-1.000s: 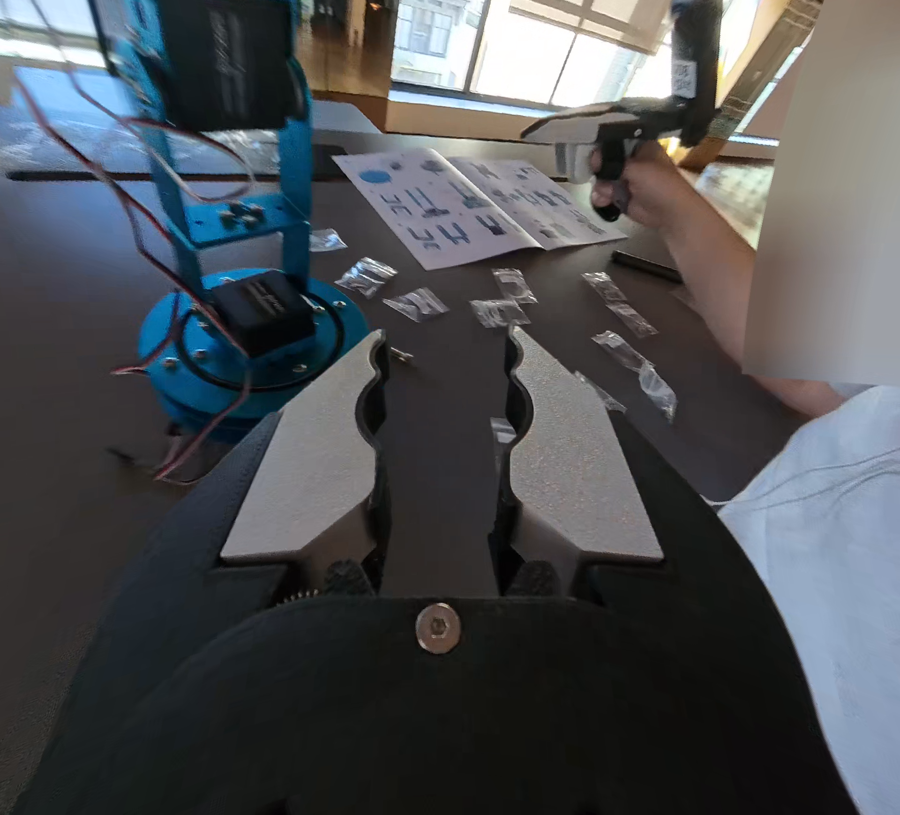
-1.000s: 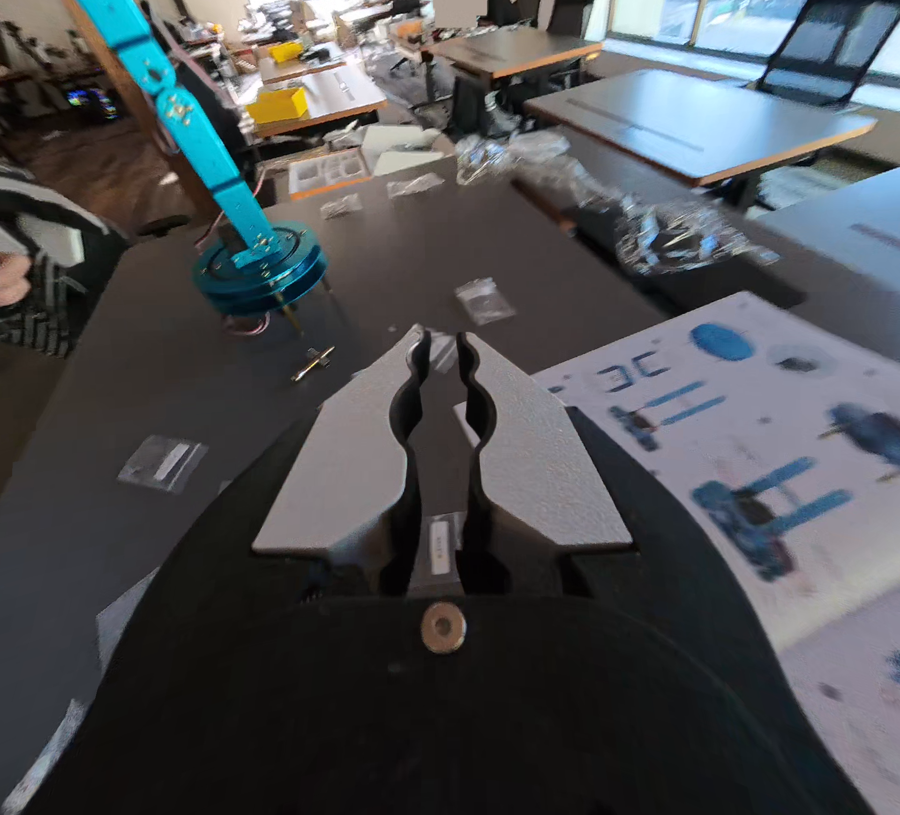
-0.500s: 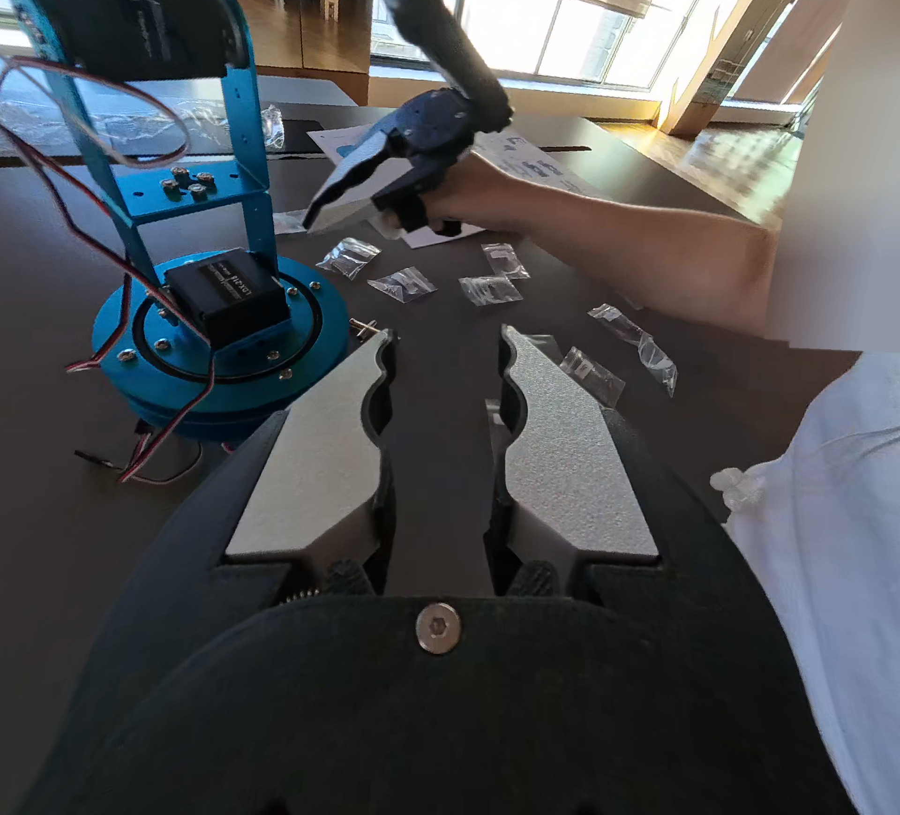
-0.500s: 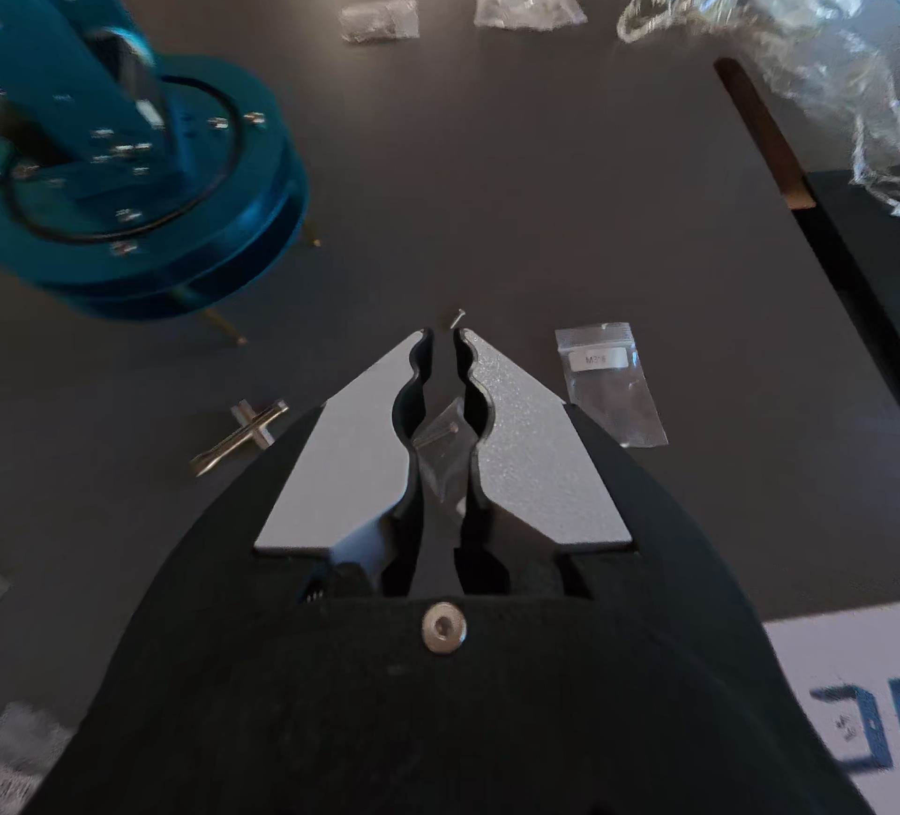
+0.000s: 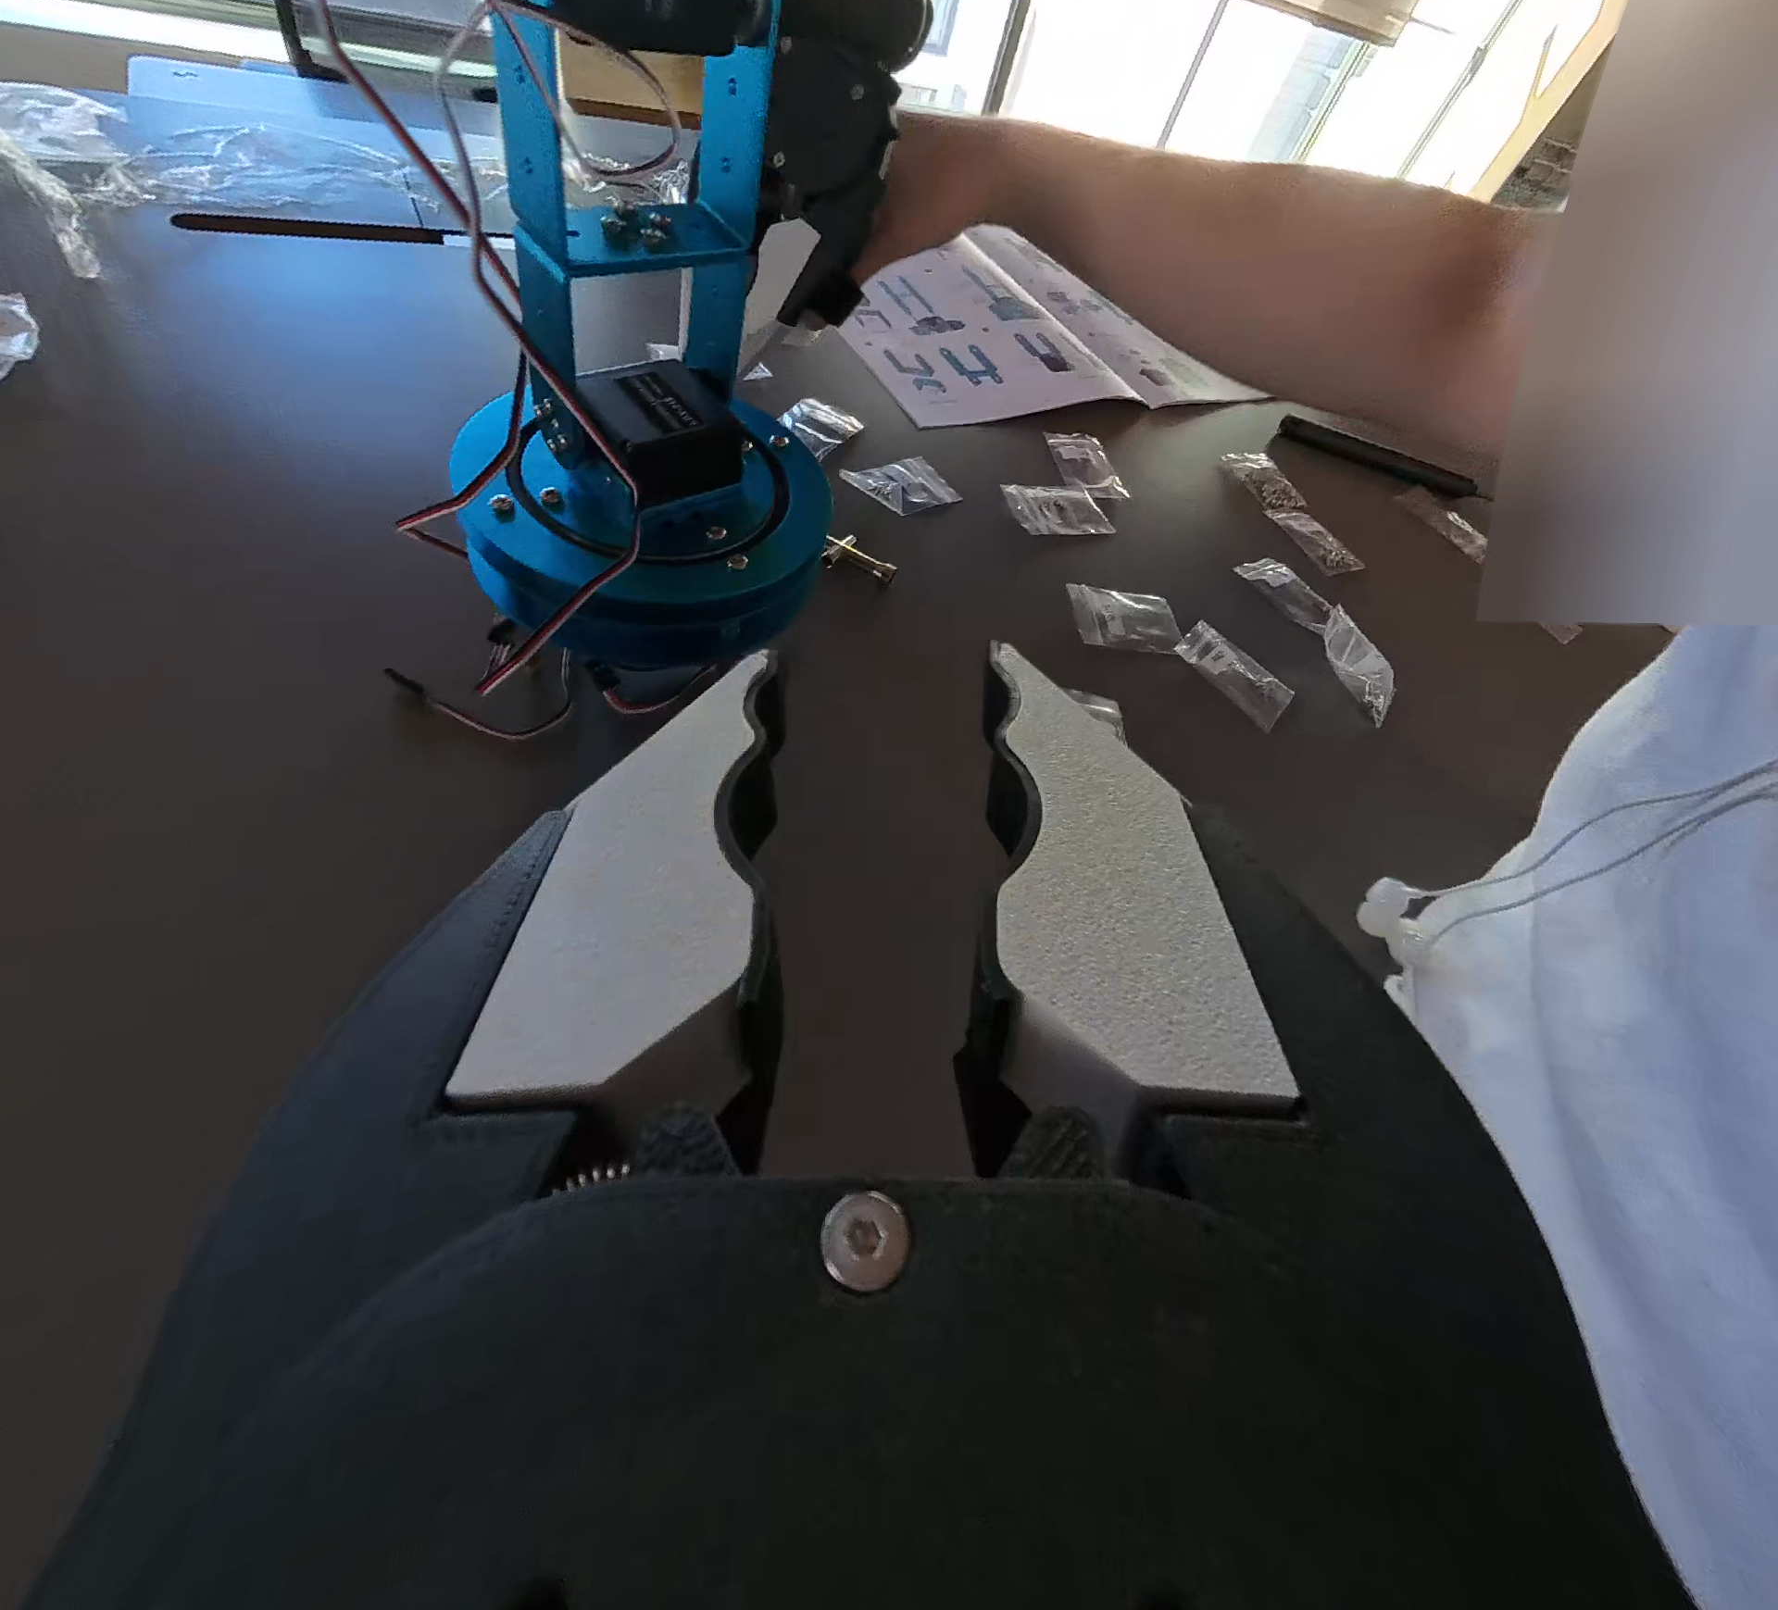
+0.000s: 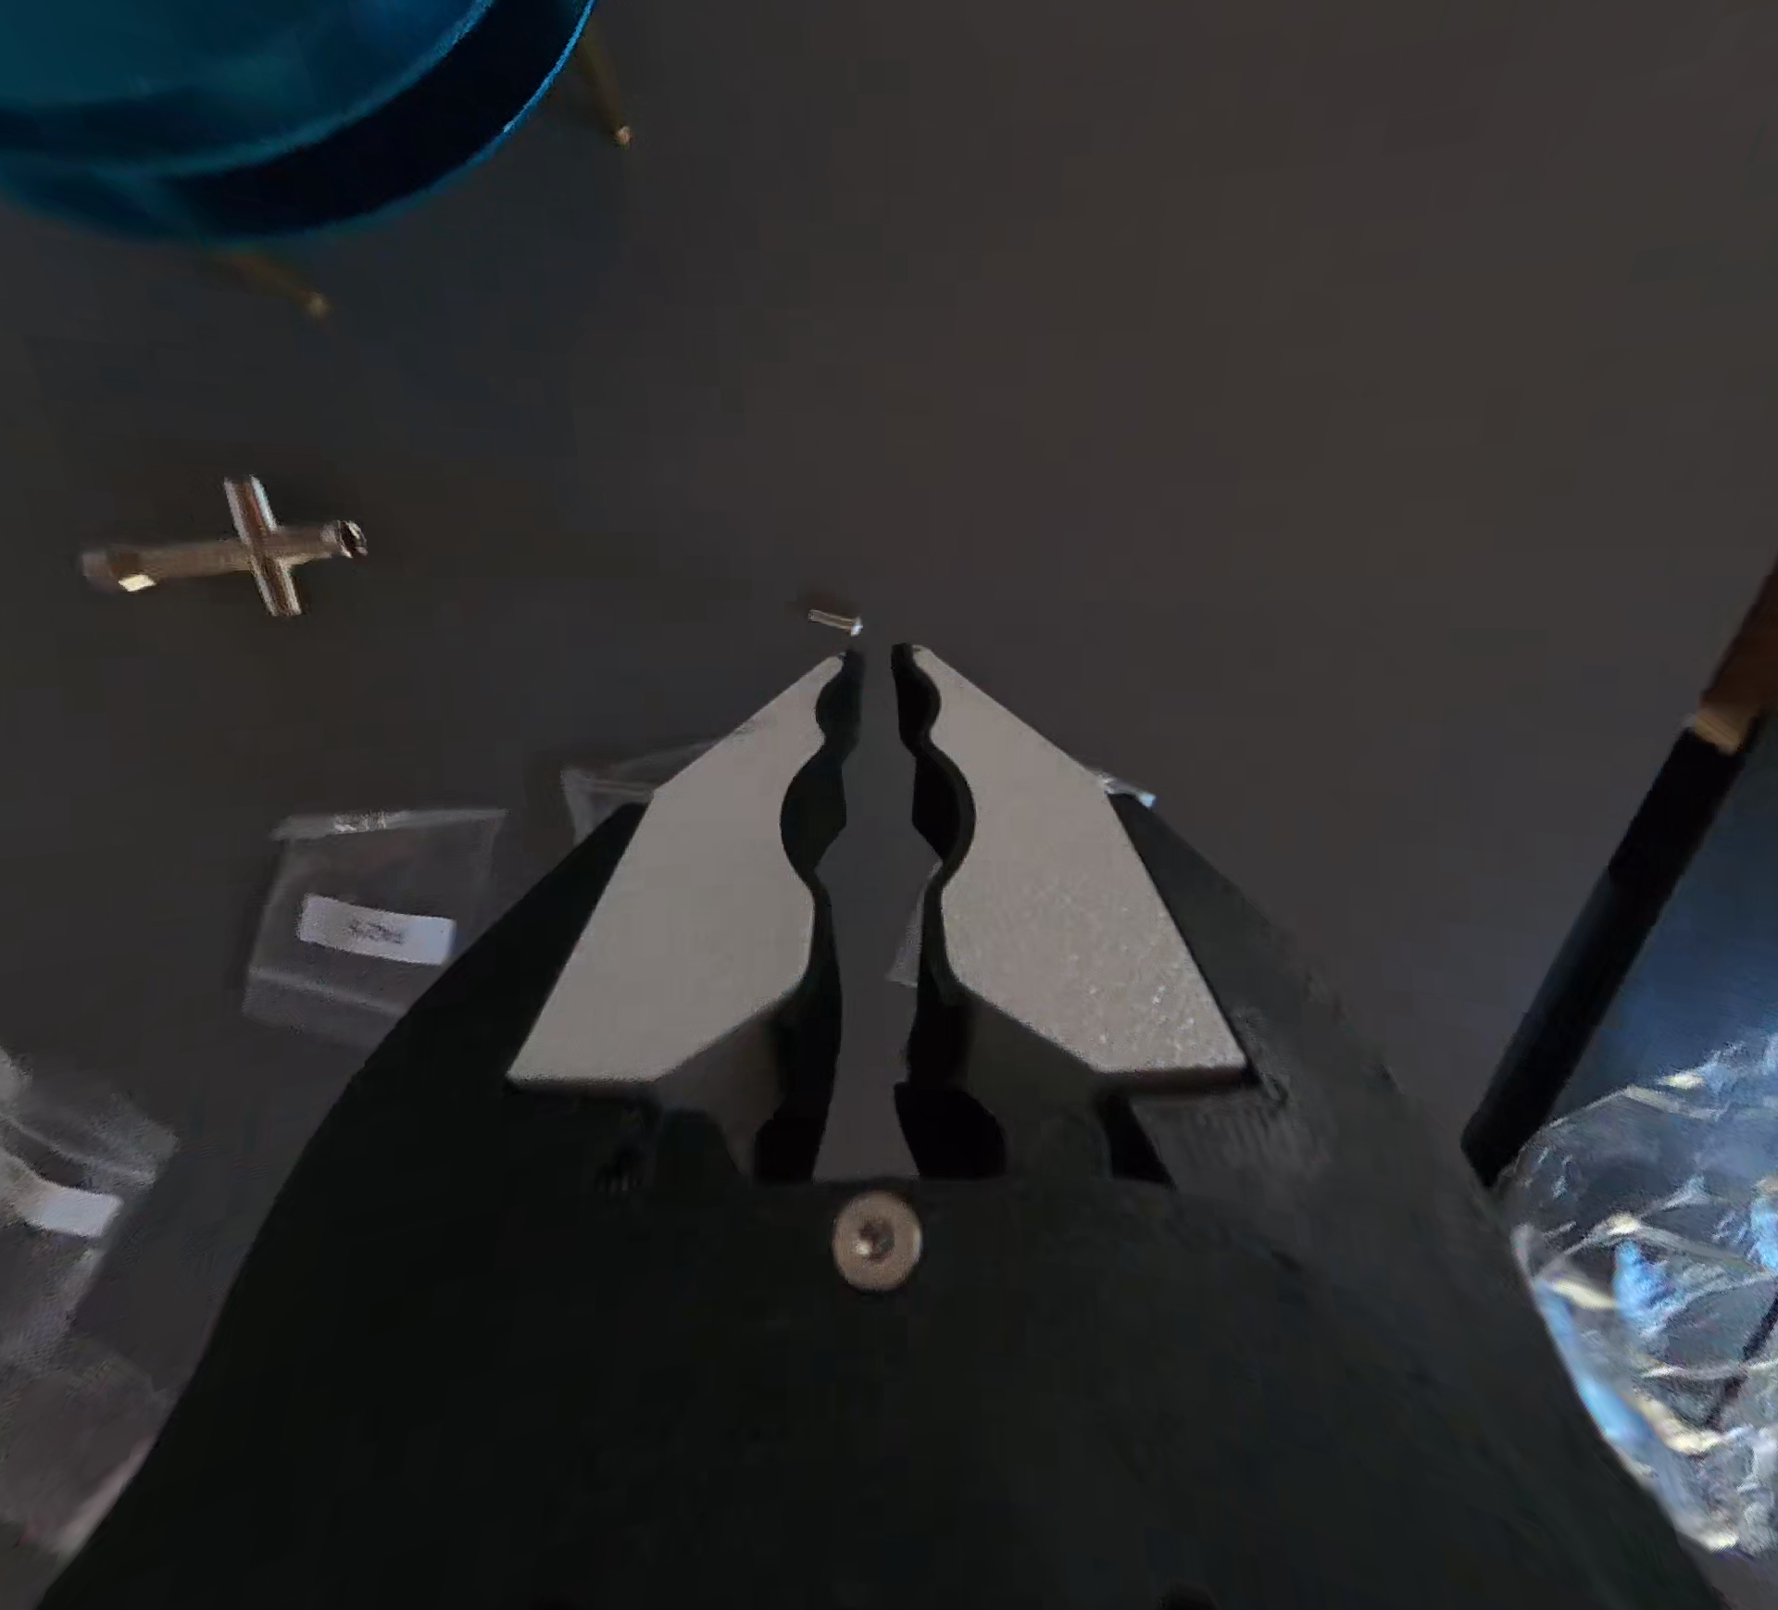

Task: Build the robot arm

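My left gripper [image 5: 880, 664] is open and empty, low over the dark table [image 5: 241, 698]. It is just short of the round base of a blue robot-arm kit [image 5: 640, 544] with black servos and red and white wires. My right gripper [image 6: 874, 658] points down at the table with only a narrow gap between its jaws, and it holds nothing. A tiny metal screw [image 6: 835, 621] lies just beyond its fingertips. A small cross-shaped metal wrench [image 6: 236, 549] lies to the left, beside the blue base [image 6: 289, 25]. In the left wrist view the right gripper [image 5: 803, 309] shows behind the blue arm.
Several small clear bags of hardware [image 5: 1121, 616] are scattered right of the base, and some lie under the right gripper [image 6: 375, 919]. An open instruction sheet [image 5: 1039, 342] lies farther back. Crumpled plastic wrap [image 6: 1655, 1275] lies past a gap in the table [image 6: 1626, 910]. A person's forearm [image 5: 1251, 246] reaches across. The gap from one gripper's tips to the other's is roughly 30 cm. The small cross-shaped metal wrench [image 6: 236, 549] is closer to my right gripper, around 12 cm from its tips; the left tips are 20 cm off. Look for it in the left wrist view [image 5: 844, 549] too.
My right gripper swung from above the instruction sheet down to the table beside the blue base, ending with its tips by the tiny screw. My left gripper stayed open and shifted slightly.
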Demonstrator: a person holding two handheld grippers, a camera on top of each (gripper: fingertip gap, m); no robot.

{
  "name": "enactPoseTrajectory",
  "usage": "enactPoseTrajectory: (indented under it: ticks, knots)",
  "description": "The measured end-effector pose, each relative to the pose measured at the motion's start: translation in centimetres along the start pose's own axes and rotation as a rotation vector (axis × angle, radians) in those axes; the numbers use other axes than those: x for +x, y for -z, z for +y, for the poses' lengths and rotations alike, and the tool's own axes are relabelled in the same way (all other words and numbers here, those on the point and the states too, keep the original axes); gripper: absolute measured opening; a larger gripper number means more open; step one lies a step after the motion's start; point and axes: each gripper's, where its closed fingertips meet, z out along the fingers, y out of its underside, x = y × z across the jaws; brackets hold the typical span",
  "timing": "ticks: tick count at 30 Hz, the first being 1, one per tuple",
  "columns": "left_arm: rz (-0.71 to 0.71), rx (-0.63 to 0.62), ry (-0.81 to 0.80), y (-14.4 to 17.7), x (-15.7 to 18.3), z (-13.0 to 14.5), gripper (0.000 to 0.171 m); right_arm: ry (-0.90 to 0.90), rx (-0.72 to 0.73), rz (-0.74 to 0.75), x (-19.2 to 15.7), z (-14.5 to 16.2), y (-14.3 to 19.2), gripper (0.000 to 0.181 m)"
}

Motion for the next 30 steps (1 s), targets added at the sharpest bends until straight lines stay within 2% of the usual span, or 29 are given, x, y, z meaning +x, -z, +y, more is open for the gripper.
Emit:
enactPoseTrajectory:
  ticks: [6,12,16,21,24,27,30]
  knots:
    - [-0.059,-0.052,-0.013,1.3,-0.2,0.5,0.04,0.237,-0.054,-0.031,-0.4,0.1,-0.2,0.016]
    - [-0.105,-0.091,-0.011,1.5,0.2,1.1,0.04,0.258,-0.039,-0.124,-1.2,0.2,-0.8,0.012]
    - [-0.115,-0.113,-0.007,1.0,0.6,1.4,0.04,0.25,-0.034,-0.164,-1.6,0.3,-1.0,0.002]
    - [-0.1,-0.102,0.014,-0.2,1.5,1.2,0.039,0.193,-0.001,-0.142,-1.9,0.2,-0.5,0.002]
    - [-0.081,-0.055,0.044,-1.5,2.5,-0.2,0.034,0.197,0.159,-0.032,-3.5,-2.8,2.7,0.002]
    - [-0.073,0.033,0.078,-3.3,3.4,-3.0,0.023,0.251,0.449,0.118,-8.0,-8.6,8.7,0.001]
    - [-0.023,0.156,0.138,-5.3,4.8,-6.9,0.019,0.372,0.563,0.337,-12.5,-12.2,13.3,0.001]
